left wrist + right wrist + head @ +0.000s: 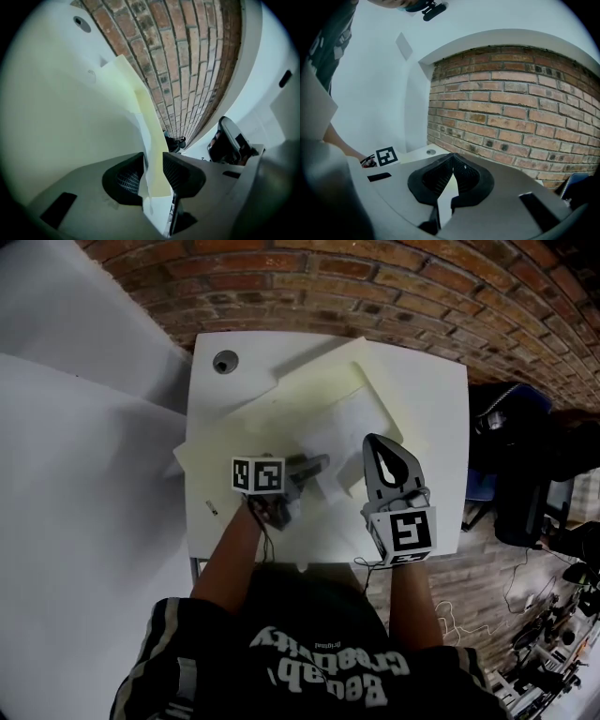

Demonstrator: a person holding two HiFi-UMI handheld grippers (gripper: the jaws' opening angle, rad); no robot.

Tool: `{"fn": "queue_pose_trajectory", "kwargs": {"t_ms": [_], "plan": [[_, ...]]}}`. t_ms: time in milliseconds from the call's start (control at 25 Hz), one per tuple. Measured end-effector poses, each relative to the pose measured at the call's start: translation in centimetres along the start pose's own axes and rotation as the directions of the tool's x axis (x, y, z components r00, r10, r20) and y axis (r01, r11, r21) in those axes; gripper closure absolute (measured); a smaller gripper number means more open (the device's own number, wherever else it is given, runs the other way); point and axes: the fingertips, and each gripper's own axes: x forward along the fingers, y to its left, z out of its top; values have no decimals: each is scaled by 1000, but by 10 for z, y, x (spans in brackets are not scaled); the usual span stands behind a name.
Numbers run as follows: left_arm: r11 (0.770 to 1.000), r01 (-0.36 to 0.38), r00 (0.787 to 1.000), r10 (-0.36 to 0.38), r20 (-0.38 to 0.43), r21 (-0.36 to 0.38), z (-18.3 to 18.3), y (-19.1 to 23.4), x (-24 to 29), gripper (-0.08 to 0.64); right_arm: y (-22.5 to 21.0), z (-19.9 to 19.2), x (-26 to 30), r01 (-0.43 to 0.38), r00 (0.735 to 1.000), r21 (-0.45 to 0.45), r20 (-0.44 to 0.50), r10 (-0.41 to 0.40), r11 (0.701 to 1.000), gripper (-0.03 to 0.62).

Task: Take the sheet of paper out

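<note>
One white table [441,409], set against a brick wall [375,287]. One round hole [225,362] near the table's far left corner. One cream folder [272,427] spread over most of the top, open, with one flap lifted. One white sheet [342,423] inside the folder, toward the right half, its near edge reaching the right gripper.

Two grippers, each carrying one marker cube.

Left gripper [317,465]: low over the middle of the folder, pointing right. Jaws closed on the raised flap, seen in the left gripper view [152,171] as a cream strip standing edge-on between the two pads and curving up toward the bricks. A thinner white layer just beside the cream one at the left pad; whether sheet or folder lining, cannot tell. Left cube [258,474] above the wrist.

Right gripper [372,441]: to the right of the left one, near it but not touching, aimed at the wall. Jaws together at the tips in the right gripper view [452,171], with a thin pale strip of paper [444,199] pinched between them and trailing down behind the pads, apparently the sheet's edge. Right cube [405,532] close to the table's near edge.

One dark chair [520,465] off the table's right side, on a wooden floor.
</note>
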Motion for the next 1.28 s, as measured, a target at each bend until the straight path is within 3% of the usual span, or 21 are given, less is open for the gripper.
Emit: {"fn": "queue_pose_trajectory", "kwargs": {"t_ms": [360, 440, 520, 800, 920, 1280], "plan": [[999, -21, 1000, 22, -16, 32, 13, 1, 22, 449, -13, -4, -10, 36, 999, 4, -12, -36, 999, 598], [997, -59, 998, 60, -16, 45, 15, 5, 26, 474, -18, -6, -14, 49, 999, 7, -15, -49, 999, 598], [991, -121, 993, 121, 2, 58, 18, 13, 26, 554, -22, -8, -18, 60, 998, 8, -18, -60, 998, 598], [972, -197, 980, 192, 51, 126, 21, 11, 21, 560, -26, -13, -32, 76, 997, 19, -11, -75, 997, 598], [953, -228, 974, 221, 59, 200, 21, 2, 18, 560, -25, -13, -37, 71, 997, 20, -4, -71, 997, 598], [859, -328, 944, 312, 105, 393, 16, -23, 2, 560, -24, -10, -50, 49, 999, 8, 14, -49, 999, 598]]}}
